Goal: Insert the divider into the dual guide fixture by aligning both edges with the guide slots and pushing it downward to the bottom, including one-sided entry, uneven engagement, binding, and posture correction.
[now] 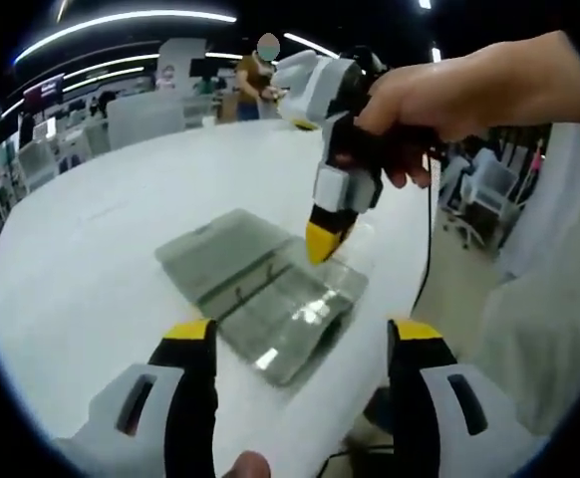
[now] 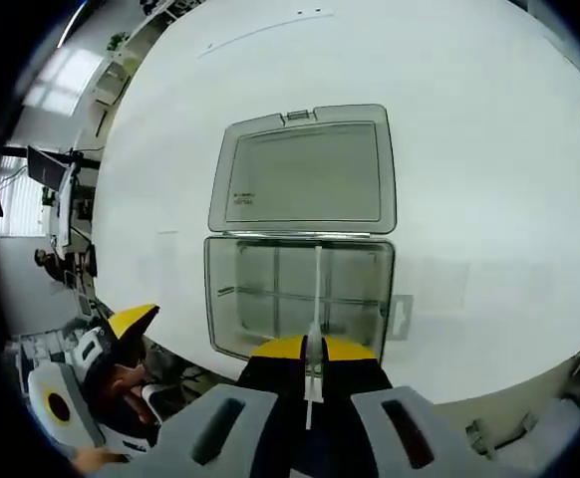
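at 6 o'clock in the right gripper view, the thin divider is pinched between the right gripper's closed fingers, standing over the clear fixture's near edge, lid open at 12 o'clock on the white tabletop. the left gripper's fingers are spread wide, holding nothing.

A white table carries one clear plastic box, its lid lying open flat.

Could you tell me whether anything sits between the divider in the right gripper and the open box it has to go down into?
Nothing visible does. The right gripper holds the divider directly over the clear box, whose lid lies folded flat behind it, away from the opening.
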